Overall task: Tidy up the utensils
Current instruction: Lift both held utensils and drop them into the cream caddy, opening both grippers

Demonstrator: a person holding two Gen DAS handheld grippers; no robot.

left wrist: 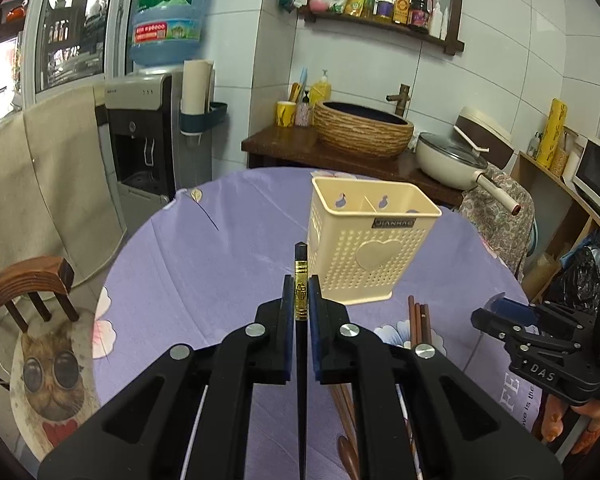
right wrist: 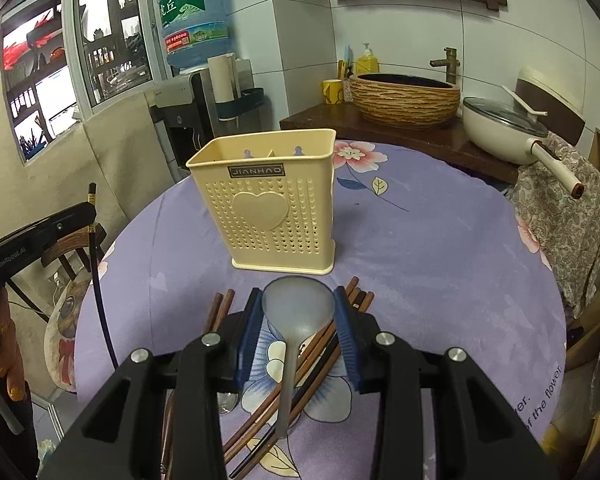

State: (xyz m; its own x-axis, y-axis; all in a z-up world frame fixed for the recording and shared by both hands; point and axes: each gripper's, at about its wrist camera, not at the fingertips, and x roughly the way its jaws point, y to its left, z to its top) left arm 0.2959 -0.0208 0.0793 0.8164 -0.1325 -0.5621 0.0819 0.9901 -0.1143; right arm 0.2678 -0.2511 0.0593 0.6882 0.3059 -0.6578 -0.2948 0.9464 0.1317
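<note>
L gripper (left wrist: 300,300) fingers clamped on black chopstick (left wrist: 300,280); R gripper (right wrist: 299,312) part-open, gripping grey spoon (right wrist: 298,312) bowl; holder (right wrist: 268,204) on surface.

The cream utensil holder (right wrist: 269,204) stands upright near the middle of the surface (right wrist: 440,264), its top open and unblocked. Bare cloth lies open to its right and left. In front of it, loose chopsticks (right wrist: 300,372) clutter the near part, and a chair (left wrist: 32,288) stands just beside the left edge.
</note>
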